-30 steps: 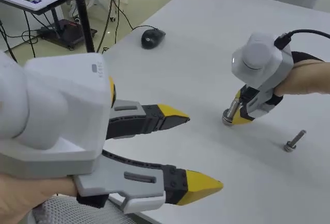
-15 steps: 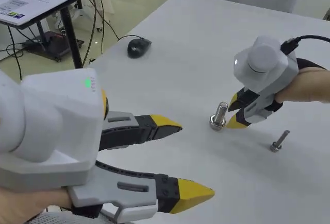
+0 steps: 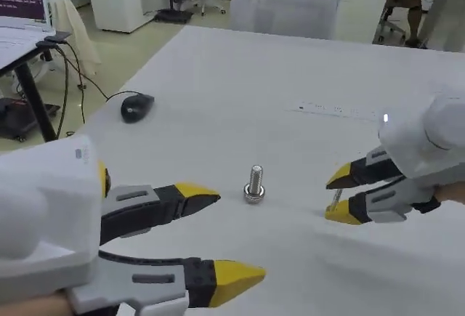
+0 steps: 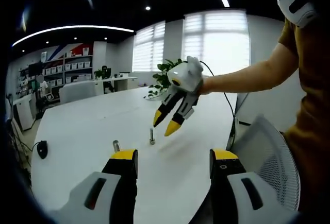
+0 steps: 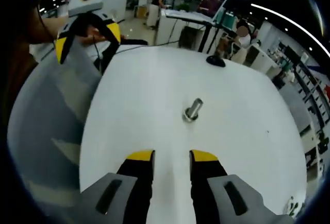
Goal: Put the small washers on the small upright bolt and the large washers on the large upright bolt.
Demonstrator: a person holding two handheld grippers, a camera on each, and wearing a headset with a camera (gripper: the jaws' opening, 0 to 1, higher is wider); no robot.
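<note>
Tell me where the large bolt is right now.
In the head view the large bolt stands upright mid-table, between the left tool and the right tool, with the mouse farther back on its left.

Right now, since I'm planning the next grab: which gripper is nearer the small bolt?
Right. The right gripper holds its open tips close beside the small bolt. The left gripper is well back, on the far side of the large bolt.
</note>
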